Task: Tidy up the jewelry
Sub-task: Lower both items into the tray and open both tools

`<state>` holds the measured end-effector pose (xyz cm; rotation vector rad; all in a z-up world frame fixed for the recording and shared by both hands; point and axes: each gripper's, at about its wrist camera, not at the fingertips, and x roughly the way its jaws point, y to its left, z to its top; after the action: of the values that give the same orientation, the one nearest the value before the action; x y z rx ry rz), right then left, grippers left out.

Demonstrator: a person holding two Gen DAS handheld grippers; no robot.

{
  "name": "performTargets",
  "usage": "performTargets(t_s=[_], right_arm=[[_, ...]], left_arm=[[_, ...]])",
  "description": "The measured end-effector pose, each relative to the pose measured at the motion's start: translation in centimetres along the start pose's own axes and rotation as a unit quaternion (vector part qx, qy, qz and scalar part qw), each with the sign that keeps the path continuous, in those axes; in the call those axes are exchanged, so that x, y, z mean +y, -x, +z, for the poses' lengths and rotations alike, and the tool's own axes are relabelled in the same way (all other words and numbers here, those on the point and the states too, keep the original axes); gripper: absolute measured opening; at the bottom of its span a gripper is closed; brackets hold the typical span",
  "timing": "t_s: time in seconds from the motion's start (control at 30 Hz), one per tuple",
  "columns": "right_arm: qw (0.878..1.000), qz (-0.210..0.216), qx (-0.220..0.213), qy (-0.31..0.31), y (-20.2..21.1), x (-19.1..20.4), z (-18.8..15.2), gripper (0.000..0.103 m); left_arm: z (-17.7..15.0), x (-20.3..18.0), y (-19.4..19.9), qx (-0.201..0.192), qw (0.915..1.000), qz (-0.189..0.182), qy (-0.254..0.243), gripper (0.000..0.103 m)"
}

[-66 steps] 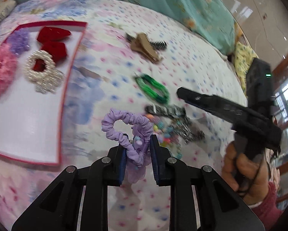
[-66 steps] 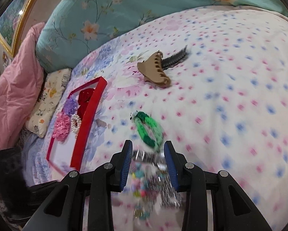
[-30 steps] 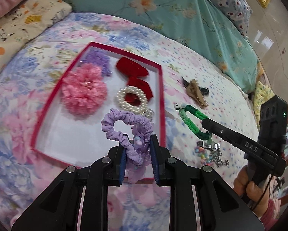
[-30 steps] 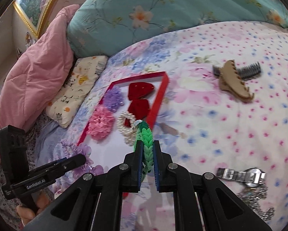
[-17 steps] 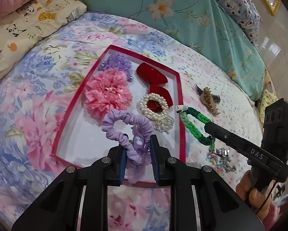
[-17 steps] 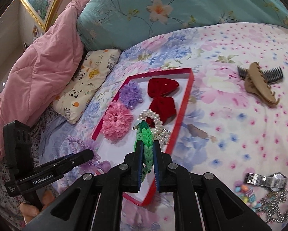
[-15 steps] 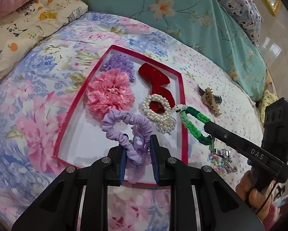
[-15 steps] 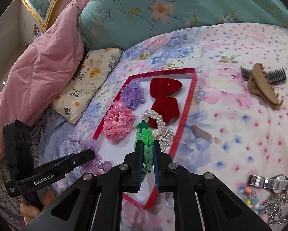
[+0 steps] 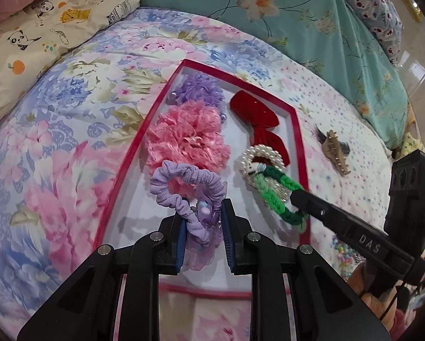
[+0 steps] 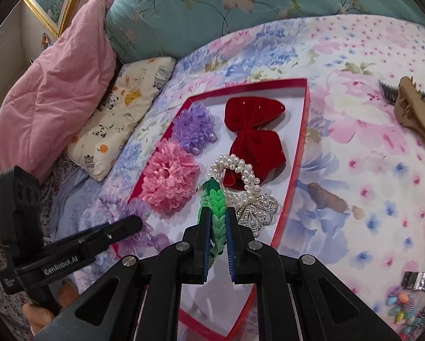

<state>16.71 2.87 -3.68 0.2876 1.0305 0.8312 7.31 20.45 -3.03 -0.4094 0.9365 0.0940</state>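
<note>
Holding a piece in each hand, I have both grippers poised over the red tray (image 9: 296,130) so each item can go down onto the bare white floor at its near end. My left gripper (image 9: 202,234) is clamped on the lilac scrunchie (image 9: 184,187), gripped at its gathered knot so the loop stands up free above the pads. My right gripper (image 10: 216,241) is pinched tight on the green braided band (image 10: 214,201), held edge-on so the rest of it pokes forward over the pearl ring (image 10: 235,170).

The far end of the tray is already filled: pink flower (image 9: 187,142), purple flower (image 9: 199,88) and red bow (image 9: 256,116) sit close together, which I judge is why I am aiming nearer myself.

Some things I cannot read well. My own fingers cover the tray's near floor, so where exactly each piece would land is hidden. Whether the green band touches the pearl ring or hangs above it, I cannot tell. Out on the bedspread, the tan hair claw (image 10: 417,110) with a dark comb half under it, the metal watch band (image 10: 420,280) and the coloured beads (image 10: 401,309) lie at the picture's edge, partly cut off.
</note>
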Motion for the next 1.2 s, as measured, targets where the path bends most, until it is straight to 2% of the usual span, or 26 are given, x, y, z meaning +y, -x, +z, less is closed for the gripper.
performTargets(t_s=[0.2,0.33,0.53,0.73,0.83,0.97,1.07,1.13,1.2], right_arm=[[1.000,-0.018,0.013,-0.011,-1.6,-1.2,-0.4,0.010],[1.000,-0.014,0.019,-0.009,-1.8,-1.5,-0.5,0.010],[0.999,-0.017,0.026,-0.006,-1.7,-1.8,-0.4,0.010],[0.999,-0.025,0.034,-0.008,-0.4,-3.2,-0.6,0.010],[0.999,-0.026,0.036,-0.011,0.3,-3.9,-0.9,0.010],[0.999,-0.022,0.036,-0.024,0.9,-4.5,-0.9,0.013],[0.999,-0.012,0.036,-0.029,1.1,-4.2,-0.8,0.022],[0.999,-0.003,0.031,-0.026,1.5,-3.8,-0.7,0.037],[1.000,-0.003,0.023,-0.021,2.1,-3.3,-0.6,0.046]], left_arm=[[0.5,0.7,-2.2,0.020,0.9998,0.009,0.002,0.021],[0.3,0.9,-3.0,0.029,0.9995,0.007,0.005,0.024],[0.0,1.2,-3.2,0.040,0.9991,0.008,0.013,0.043],[-0.7,1.0,-3.0,0.048,0.9988,-0.003,0.014,0.051],[-1.2,0.4,-3.0,0.051,0.9986,-0.010,0.011,0.051],[-1.6,-0.8,-3.0,0.054,0.9985,0.003,-0.003,0.060],[-1.9,-1.2,-2.4,0.050,0.9987,0.005,-0.007,0.067],[-2.1,-1.4,-1.9,0.045,0.9989,0.003,-0.006,0.075],[-2.3,-1.5,-1.3,0.041,0.9991,-0.001,-0.005,0.077]])
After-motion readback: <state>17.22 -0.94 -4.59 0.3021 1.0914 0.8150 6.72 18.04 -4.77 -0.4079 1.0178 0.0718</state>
